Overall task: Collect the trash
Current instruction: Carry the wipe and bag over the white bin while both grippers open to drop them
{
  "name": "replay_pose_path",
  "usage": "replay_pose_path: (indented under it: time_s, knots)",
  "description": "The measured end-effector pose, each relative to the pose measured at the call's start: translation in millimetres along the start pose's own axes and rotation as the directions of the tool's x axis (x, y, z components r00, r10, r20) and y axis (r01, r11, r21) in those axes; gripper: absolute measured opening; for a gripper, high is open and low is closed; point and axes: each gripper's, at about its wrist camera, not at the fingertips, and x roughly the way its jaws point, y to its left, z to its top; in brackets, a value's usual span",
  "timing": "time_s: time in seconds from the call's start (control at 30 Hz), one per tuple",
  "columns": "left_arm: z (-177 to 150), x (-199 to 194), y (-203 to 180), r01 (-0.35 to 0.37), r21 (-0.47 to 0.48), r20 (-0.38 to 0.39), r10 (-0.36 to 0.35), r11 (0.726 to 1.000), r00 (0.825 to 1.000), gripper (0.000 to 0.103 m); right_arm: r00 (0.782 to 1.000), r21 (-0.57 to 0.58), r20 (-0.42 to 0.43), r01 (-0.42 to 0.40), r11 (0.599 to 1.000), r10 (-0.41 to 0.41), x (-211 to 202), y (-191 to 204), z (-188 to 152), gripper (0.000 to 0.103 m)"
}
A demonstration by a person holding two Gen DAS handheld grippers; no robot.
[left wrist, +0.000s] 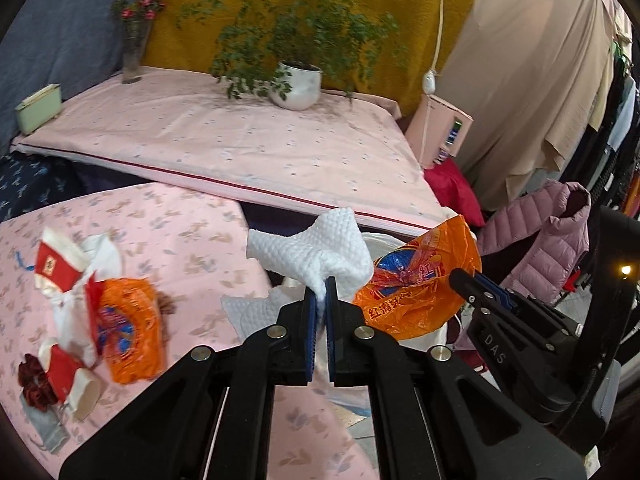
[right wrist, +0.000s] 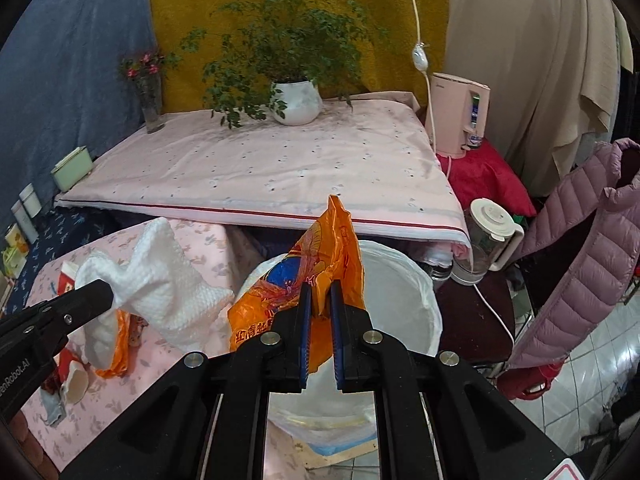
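A: Start with the biggest thing in front of you. Your counter [left wrist: 168, 216], under its pink flowered cloth, sits low on the left, and the white-lined bin [right wrist: 404, 280] stands just past its right edge.

B: And where are your two tools?

A: Both tilt downward and forward, side by side. Your left tongs [left wrist: 320, 296] are clamped tight on a white paper towel [left wrist: 320, 248], which billows up above the tips, clear of the counter. Your right tongs [right wrist: 320, 300] are nearly closed, pinching an orange plastic bag [right wrist: 316, 264] that hangs right over the bin's mouth.

B: Is the towel over the bin too?

A: From your left camera it hangs at the counter's right edge, with the bin mostly hidden behind it, so I cannot tell whether it is over the bin.

B: What trash is left on the counter?

A: On its left part lies a heap: another orange bag [left wrist: 128, 328], crumpled white paper, and two red paper cups [left wrist: 60, 264] lying on their sides.
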Motion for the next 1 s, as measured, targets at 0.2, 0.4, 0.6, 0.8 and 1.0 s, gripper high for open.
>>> replay_pose_path:
  time_s: [0.2, 0.4, 0.6, 0.8, 1.0]
  knots:
    - [6, 23, -19, 0.056, -0.001, -0.03, -0.056, 0.998, 0.998, 0.006, 0.999, 0.036, -0.022, 0.033, 0.999, -0.032, 15, -19, 2, 0.009]
    - [8, 35, -29, 0.034, 0.009, -0.027, -0.034, 0.999, 0.999, 0.042, 0.999, 0.061, -0.021, 0.041, 0.997, -0.04, 18, -26, 3, 0.03]
    - [5, 29, -17, -0.028, 0.007, -0.015, 0.028, 1.0, 1.0, 0.05, 1.0, 0.053, 0.003, 0.024, 0.998, -0.024, 8, -20, 5, 0.044]
    - [-3, 16, 6, -0.124, -0.016, -0.006, 0.124, 0.992, 0.992, 0.051, 1.0, 0.031, 0.016, -0.024, 0.999, 0.023, -6, 1, 3, 0.054]
    - [-11, -4, 44, -0.205, -0.082, 0.0, 0.206, 0.975, 0.979, 0.051, 0.996, -0.002, 0.004, -0.088, 0.996, 0.088, -18, 36, -6, 0.057]
